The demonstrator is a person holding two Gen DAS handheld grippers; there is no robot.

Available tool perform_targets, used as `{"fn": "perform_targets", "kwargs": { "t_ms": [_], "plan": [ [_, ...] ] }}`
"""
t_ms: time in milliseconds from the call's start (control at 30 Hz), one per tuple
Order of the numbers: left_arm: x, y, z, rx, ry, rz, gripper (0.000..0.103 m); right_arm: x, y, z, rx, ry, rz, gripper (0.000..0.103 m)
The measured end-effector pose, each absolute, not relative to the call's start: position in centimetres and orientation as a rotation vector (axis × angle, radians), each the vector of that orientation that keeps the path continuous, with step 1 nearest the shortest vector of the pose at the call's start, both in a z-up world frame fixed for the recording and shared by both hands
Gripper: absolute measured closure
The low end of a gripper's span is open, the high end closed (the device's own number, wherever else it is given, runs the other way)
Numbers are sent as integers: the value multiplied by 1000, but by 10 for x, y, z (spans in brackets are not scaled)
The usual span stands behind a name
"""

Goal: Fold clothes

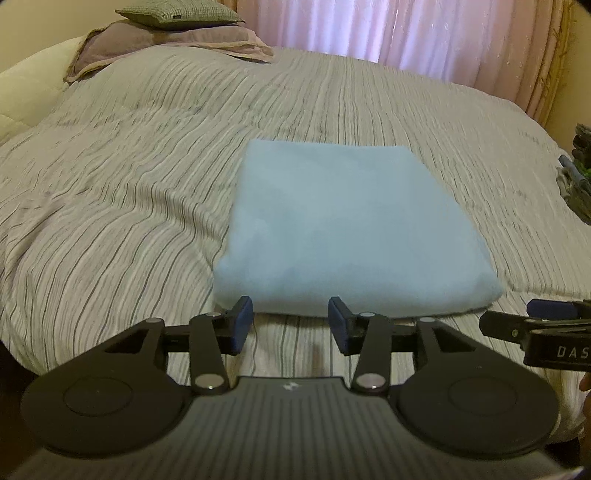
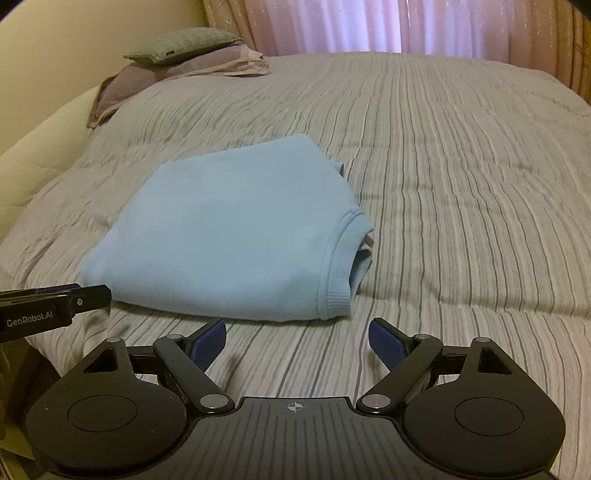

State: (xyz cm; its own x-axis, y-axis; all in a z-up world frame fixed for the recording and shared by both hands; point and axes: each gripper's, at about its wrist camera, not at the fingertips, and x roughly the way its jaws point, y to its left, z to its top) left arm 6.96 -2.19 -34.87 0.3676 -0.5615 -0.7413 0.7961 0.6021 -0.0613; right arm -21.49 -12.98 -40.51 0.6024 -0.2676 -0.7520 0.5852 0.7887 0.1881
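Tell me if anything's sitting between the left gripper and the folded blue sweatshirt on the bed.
Nothing visible is in the way. The left gripper is open and empty just short of the near edge of the blue sweatshirt, with only bare striped bedspread between them. The right gripper is off to the side, also open.

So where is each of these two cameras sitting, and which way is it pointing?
Left wrist view: on the left hand-held gripper, looking forward and down at the folded blue garment on the striped bed; its own open fingers show, empty.
Right wrist view: on the right hand-held gripper, facing the same way; its fingers are open and empty.
Shared: garment, bed, pillows, curtain, and each other's gripper at the edge.
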Motion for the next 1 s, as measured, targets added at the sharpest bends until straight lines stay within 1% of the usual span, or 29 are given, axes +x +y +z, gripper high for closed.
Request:
{"fn": "perform_targets", "kwargs": {
  "t_ms": [167,1000],
  "plan": [
    [59,-20,-349,357,804,-888,58,-221,-124,-407,461,793,-505,16],
    [38,-15,-347,427,760,-908,53,-230,-111,-412,455,830,-518,16]
  ]
}}
